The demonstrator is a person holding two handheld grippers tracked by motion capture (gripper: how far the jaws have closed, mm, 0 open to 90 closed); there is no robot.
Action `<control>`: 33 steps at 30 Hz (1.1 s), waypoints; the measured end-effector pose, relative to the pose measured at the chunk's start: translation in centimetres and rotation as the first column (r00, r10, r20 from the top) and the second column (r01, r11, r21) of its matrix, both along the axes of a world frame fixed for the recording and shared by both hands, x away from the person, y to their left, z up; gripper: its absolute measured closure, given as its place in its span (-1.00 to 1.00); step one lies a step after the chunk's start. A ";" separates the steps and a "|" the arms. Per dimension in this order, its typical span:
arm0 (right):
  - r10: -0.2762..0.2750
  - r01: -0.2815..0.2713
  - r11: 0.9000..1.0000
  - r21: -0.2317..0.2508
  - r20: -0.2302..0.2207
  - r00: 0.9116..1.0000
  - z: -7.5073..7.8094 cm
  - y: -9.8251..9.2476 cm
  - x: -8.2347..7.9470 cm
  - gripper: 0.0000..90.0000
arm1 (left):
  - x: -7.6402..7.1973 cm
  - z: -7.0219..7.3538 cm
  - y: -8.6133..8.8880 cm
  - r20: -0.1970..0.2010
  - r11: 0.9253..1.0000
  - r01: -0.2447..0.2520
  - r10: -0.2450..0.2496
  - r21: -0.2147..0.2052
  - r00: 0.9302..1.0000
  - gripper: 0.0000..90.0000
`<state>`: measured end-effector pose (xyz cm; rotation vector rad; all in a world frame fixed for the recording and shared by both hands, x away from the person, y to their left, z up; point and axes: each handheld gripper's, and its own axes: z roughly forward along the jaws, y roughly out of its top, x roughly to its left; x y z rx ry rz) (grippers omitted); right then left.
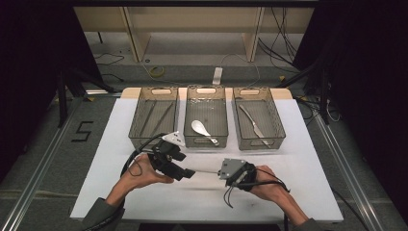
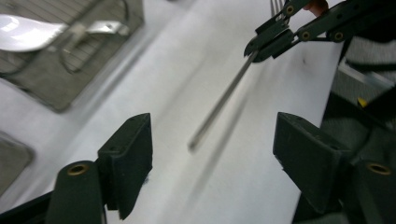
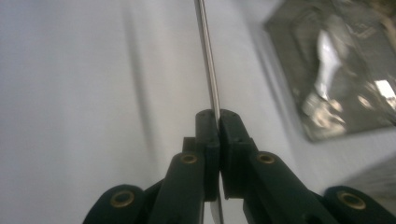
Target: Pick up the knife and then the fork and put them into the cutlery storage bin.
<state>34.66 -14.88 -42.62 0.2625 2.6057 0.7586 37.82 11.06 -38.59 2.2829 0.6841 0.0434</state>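
right hand-held gripper [image 3: 218,122] pinches a fork [image 2: 219,105] by its handle — left hand-held gripper [image 2: 212,154] spread wide, off it, above the surface [image 1: 298,159].

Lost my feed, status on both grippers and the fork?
Left gripper open, clear of fork. Right gripper shut on fork, held above table. Nothing in the way.

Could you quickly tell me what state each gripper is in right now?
Left gripper: open, holding nothing; the fork handle's free end lies between its jaws, untouched.
Right gripper: shut on the fork handle.
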 end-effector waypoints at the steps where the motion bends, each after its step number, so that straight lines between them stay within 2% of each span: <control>1: -0.021 0.021 1.000 0.008 0.002 1.000 0.2 -0.5 0.4 0.96 | 0.1 -0.1 0.2 0.012 1.000 -0.016 0.016 -0.021 1.000 -0.42; 4: -0.109 0.110 0.993 0.048 -0.021 0.994 0.9 -2.0 1.5 0.96 | 0.1 -0.4 0.8 0.058 0.996 -0.063 0.066 -0.061 0.996 -0.48; 7: -0.188 0.192 0.978 0.086 -0.046 0.981 1.6 -3.5 2.6 0.96 | 0.2 -0.8 1.3 0.079 0.991 -0.105 0.112 -0.088 0.991 -0.52; 10: -0.261 0.269 0.955 0.127 -0.072 0.963 2.4 -5.0 3.8 0.96 | 0.4 -1.2 1.9 0.090 0.984 -0.140 0.150 -0.111 0.985 -0.56; 13: -0.323 0.333 0.930 0.157 -0.090 0.942 3.3 -6.3 4.9 0.96 | 0.3 -1.6 2.7 0.107 0.975 -0.179 0.193 -0.128 0.975 -0.57; 17: -0.378 0.391 0.901 0.186 -0.105 0.920 4.1 -7.6 6.6 0.96 | 0.0 -2.0 3.9 0.124 0.957 -0.232 0.254 -0.172 0.959 -0.59; 19: -0.407 0.423 0.885 0.194 -0.115 0.906 4.4 -8.0 7.6 0.96 | -0.2 -2.2 4.4 0.132 0.946 -0.256 0.284 -0.197 0.950 -0.59; 21: -0.435 0.453 0.867 0.205 -0.129 0.891 4.7 -8.4 8.4 0.96 | -0.3 -2.3 4.9 0.136 0.940 -0.271 0.303 -0.209 0.943 -0.59; 23: -0.459 0.479 0.851 0.215 -0.140 0.877 5.0 -8.7 9.3 0.96 | -0.5 -2.4 5.1 0.139 0.937 -0.278 0.310 -0.211 0.940 -0.60; 25: -0.486 0.510 0.832 0.220 -0.155 0.860 5.2 -9.1 10.3 0.95 | -0.6 -2.6 5.4 0.138 0.935 -0.285 0.317 -0.212 0.938 -0.61; 27: -0.520 0.543 0.813 0.210 -0.160 0.839 5.4 -9.3 11.2 0.95 | -0.7 -2.7 5.5 0.146 0.930 -0.293 0.329 -0.220 0.933 -0.63; 29: -0.547 0.571 0.796 0.203 -0.165 0.821 5.5 -9.6 12.1 0.95 | -0.8 -2.7 5.6 0.149 0.928 -0.293 0.331 -0.229 0.932 -0.63; 33: -0.589 0.615 0.765 0.190 -0.179 0.788 5.3 -9.9 13.7 0.95 | -0.9 -2.8 5.9 0.158 0.922 -0.304 0.346 -0.238 0.925 -0.63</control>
